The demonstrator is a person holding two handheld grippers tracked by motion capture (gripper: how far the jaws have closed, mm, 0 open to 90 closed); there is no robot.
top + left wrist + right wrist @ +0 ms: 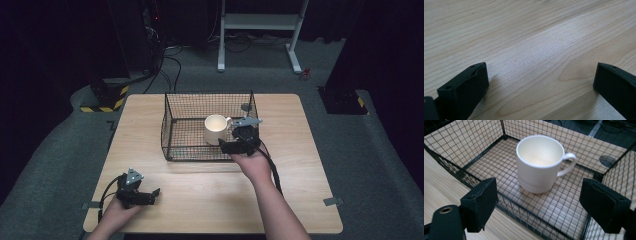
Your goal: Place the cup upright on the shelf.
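Left gripper (150, 194): held low over the near left corner of the table (200, 200), well apart from the basket; its jaws are seen spread wide with only bare wood between them, nothing held.
Wire basket (172, 135): set at the middle of the table, toward the far side; open-topped, black mesh walls and floor.
Mug (216, 129): stood upright on the basket floor, right of centre, its handle (569, 163) turned toward the basket's right wall; apparently empty.
Handling: judged to be glazed ceramic, so stiff, moderately heavy, smooth enough to slip, and breakable if dropped or knocked on the wire. A hold across the rim wall opposite the handle, or across the body, is judged safer than the thin handle loop.
Right gripper (227, 145): poised at the basket's near right rim, pointed at the mug; jaws spread wide, empty, the mug untouched.
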